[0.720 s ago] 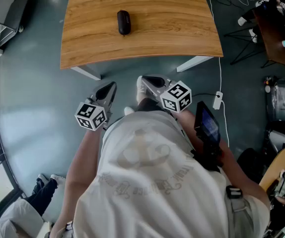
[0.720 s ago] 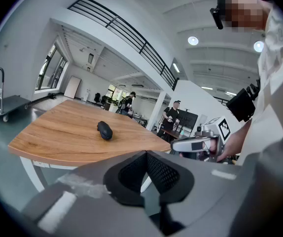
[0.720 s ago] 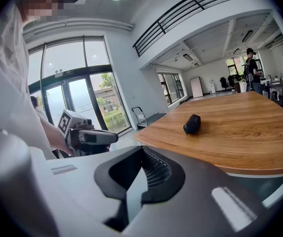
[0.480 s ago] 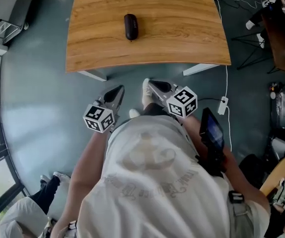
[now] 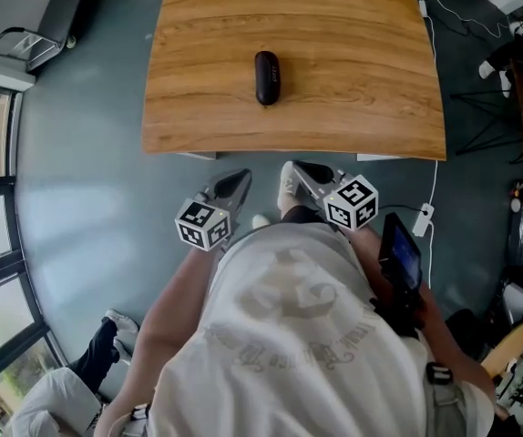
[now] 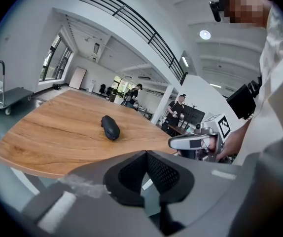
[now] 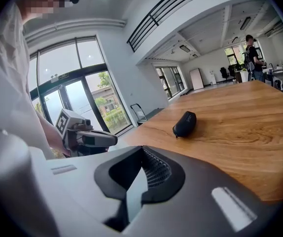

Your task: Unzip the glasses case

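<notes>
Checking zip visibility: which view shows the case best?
Right gripper view: the case is best lit there, side-on. Head view shows the case small from above; left gripper view shows the case dark, featureless.

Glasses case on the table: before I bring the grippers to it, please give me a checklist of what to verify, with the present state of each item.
1. Glasses case lies on the table, seen from all three views, looks closed: ok.
2. Which end the zip starts from: cannot tell, too small.
3. Left gripper empty: ok. Jaws are shut, so not ready to grasp.
4. Right gripper empty: ok. Jaws are shut too.
5. Grippers at the case: not ok. Both hang over the floor, short of the table edge.
</notes>
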Tool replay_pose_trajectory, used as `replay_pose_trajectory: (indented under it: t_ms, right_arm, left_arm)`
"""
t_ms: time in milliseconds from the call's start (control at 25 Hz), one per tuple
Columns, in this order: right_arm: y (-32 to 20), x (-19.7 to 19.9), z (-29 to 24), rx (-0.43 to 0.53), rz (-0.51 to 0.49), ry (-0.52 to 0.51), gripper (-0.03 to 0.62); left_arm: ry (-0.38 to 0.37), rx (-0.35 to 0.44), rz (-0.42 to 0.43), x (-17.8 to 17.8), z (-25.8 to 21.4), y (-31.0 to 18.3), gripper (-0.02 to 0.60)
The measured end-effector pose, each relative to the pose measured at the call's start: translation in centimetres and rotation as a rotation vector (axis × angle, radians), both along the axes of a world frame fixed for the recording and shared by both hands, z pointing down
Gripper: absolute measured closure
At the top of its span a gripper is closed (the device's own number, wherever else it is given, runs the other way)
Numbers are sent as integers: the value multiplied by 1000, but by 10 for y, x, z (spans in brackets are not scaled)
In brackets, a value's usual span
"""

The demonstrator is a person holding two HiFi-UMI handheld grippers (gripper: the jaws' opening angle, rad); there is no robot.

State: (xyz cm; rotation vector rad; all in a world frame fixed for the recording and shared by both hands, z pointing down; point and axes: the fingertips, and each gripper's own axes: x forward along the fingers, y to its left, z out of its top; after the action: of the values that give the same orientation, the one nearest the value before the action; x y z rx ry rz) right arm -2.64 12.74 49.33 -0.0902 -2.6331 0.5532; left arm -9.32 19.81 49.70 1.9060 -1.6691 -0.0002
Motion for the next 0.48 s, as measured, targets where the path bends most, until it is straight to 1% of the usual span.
replay_pose_trajectory:
  t_ms: [280, 480]
  right_arm:
    - [-52, -32, 3, -15, -8, -10, 586]
    - [-81, -56, 10, -42, -28, -23, 586]
  left_arm:
    - [-22, -47, -13, -31, -1, -52, 577]
    - [-23, -99, -79, -65, 6, -83, 577]
